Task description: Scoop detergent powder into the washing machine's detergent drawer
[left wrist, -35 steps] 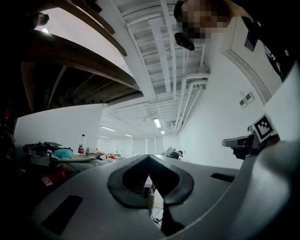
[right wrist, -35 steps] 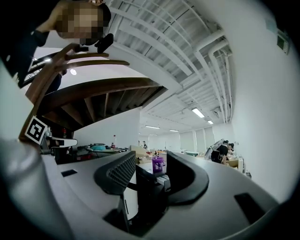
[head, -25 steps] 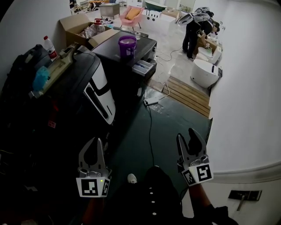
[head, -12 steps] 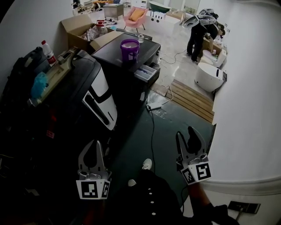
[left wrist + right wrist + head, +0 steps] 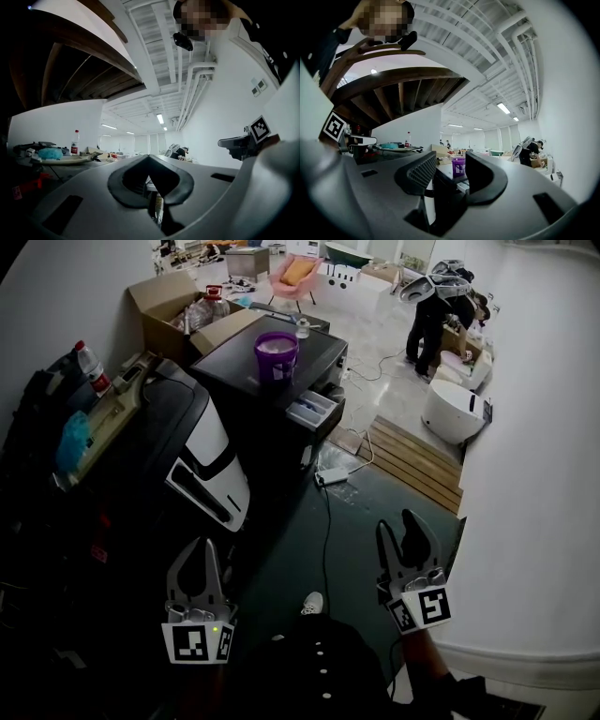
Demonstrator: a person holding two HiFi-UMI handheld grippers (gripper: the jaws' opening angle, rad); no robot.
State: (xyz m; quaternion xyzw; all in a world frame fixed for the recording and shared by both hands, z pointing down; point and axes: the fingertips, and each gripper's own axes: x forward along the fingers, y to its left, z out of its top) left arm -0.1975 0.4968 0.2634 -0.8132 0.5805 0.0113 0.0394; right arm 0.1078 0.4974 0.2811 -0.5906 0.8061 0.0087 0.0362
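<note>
Grey plastic jaws of the left gripper (image 5: 149, 158) meet at their tips with nothing between them. The right gripper (image 5: 451, 161) has its jaws well apart and is just as empty. Through that gap, dead ahead at twelve o'clock, shows the purple detergent tub (image 5: 458, 166). From the head view both grippers are held level, side by side, low over the dark green floor (image 5: 375, 493), with a black cable (image 5: 325, 521) trailing away between them. The tub stands on the dark top of the washing machine (image 5: 314, 338), well apart from either gripper. The detergent drawer (image 5: 312, 410) juts open from the machine's front at about five o'clock of the tub. Whether any powder lies in the drawer, or a scoop in the tub, is too small to tell. By the look of it the task has hardly begun: the drawer is out, but nothing is in hand. Reaching the machine, picking up a scoop, filling it and tipping it into the drawer all appear to lie ahead.
</note>
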